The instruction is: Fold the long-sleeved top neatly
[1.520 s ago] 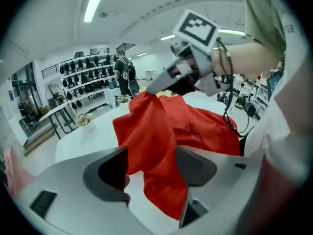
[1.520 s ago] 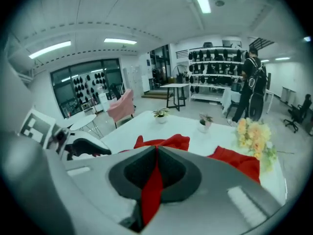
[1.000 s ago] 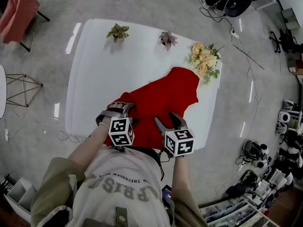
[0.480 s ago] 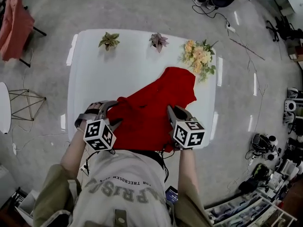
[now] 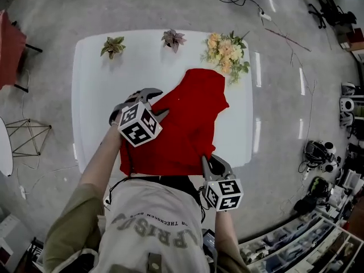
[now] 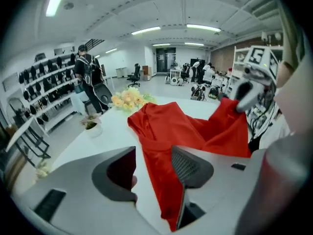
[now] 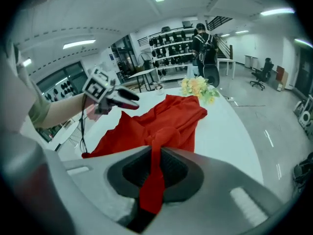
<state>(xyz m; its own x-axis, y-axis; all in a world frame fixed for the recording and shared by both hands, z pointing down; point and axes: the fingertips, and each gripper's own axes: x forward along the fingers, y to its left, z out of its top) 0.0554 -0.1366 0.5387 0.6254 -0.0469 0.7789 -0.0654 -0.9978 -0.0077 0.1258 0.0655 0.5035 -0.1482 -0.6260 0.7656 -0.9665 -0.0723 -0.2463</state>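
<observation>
The red long-sleeved top lies spread on the white table, reaching from the near edge to the flowers. My left gripper hovers over its left part. Its jaws have just been closing but stand open. A strip of the red top runs between them along the right pad, with bare table showing beside the left pad. My right gripper is at the near right corner. Its jaws closed within the last second and are shut on a fold of the red top, which stretches away from them.
A yellow bouquet touches the top's far end. Two small potted plants stand along the far edge. A red-draped chair is at the left. Cables and equipment lie on the floor at the right.
The right gripper's jaws shut on the cloth and drew back to the near edge. The left gripper moved from the top's near left edge up over the cloth. The top now lies straighter.
</observation>
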